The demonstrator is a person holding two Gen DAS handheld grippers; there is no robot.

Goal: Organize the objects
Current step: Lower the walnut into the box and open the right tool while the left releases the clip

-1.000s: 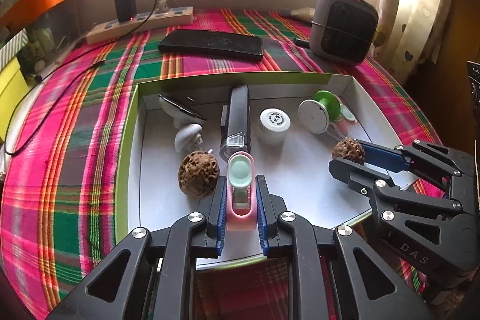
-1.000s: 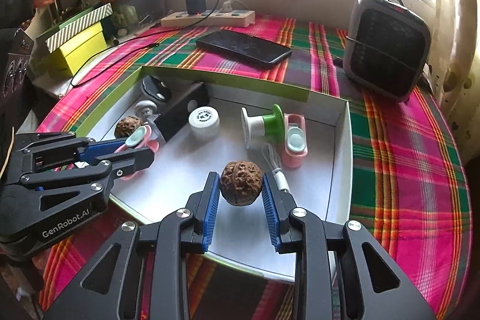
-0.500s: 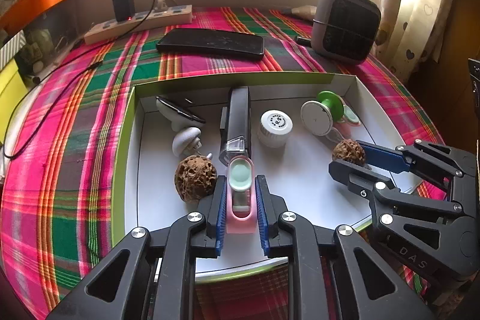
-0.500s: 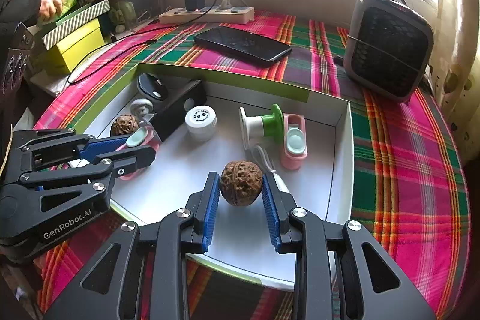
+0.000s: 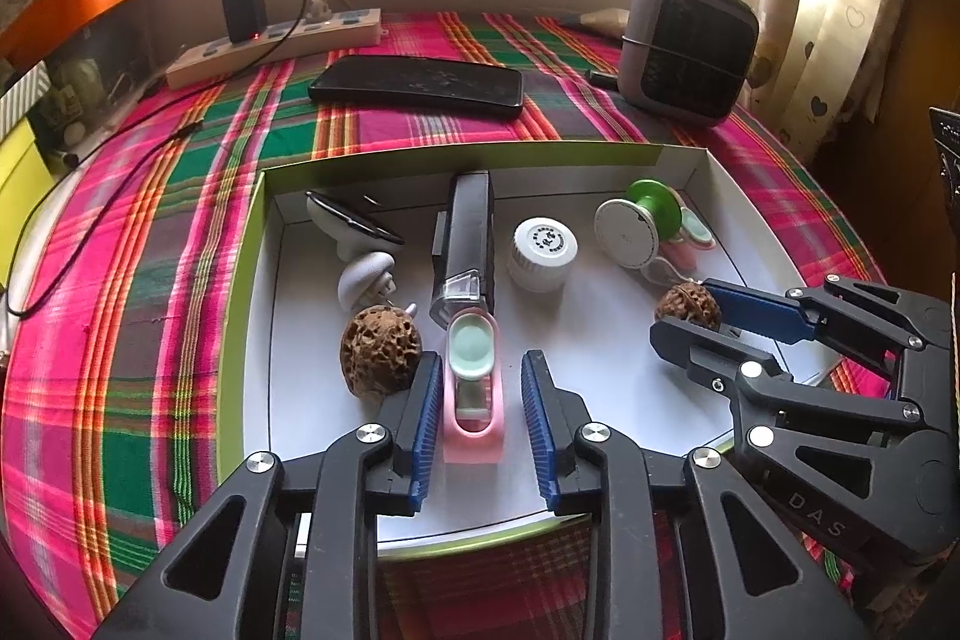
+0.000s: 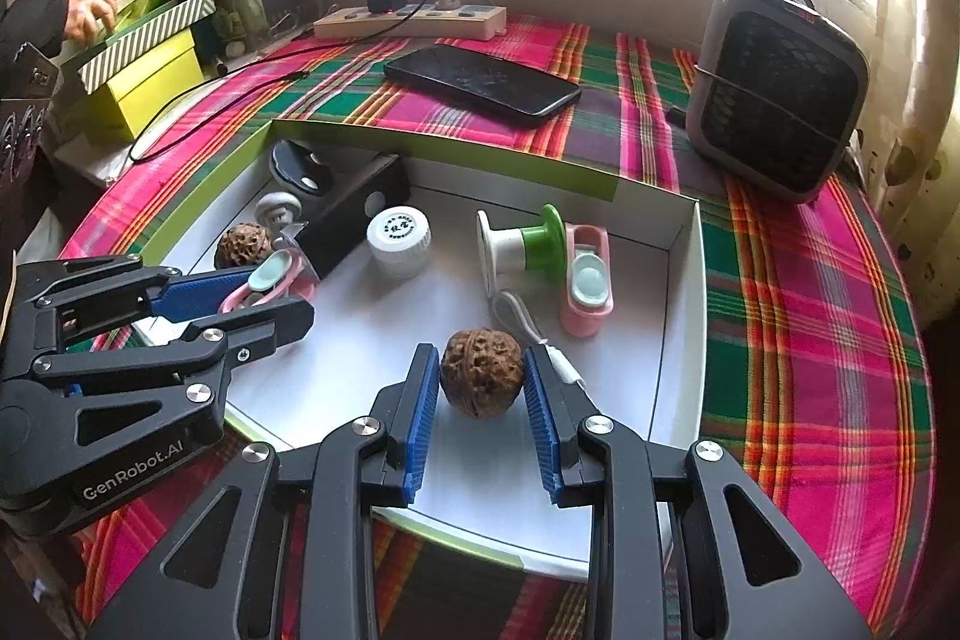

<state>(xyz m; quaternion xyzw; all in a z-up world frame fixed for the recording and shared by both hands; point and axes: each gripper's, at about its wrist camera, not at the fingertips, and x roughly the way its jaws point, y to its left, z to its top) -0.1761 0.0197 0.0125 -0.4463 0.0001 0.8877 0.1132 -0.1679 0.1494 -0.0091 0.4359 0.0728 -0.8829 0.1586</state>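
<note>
A white box with a green rim (image 5: 240,340) (image 6: 684,340) lies on the plaid cloth. My left gripper (image 5: 478,364) (image 6: 303,295) straddles a pink case with a mint lid (image 5: 474,400) (image 6: 270,280) that rests on the box floor. Its jaws are opening, with a gap on each side of the case. My right gripper (image 6: 478,370) (image 5: 690,316) flanks a brown walnut (image 6: 480,373) (image 5: 687,304) sitting on the box floor. Its jaws are opening too, and the pads stand just off the shell.
Also in the box: a second walnut (image 5: 381,352), a black device (image 5: 468,232), a white jar (image 5: 543,244), a green-and-white spool (image 5: 636,226), another pink case (image 6: 585,280). Beyond lie a phone (image 5: 420,85), a heater (image 5: 684,46), a power strip (image 5: 270,46). A person's hand (image 6: 90,10) is at the boxes far left.
The left jaws have parted and let go of the pink case. The right jaws have widened slightly off the walnut. The person's hand at far left has come down to the striped box.
</note>
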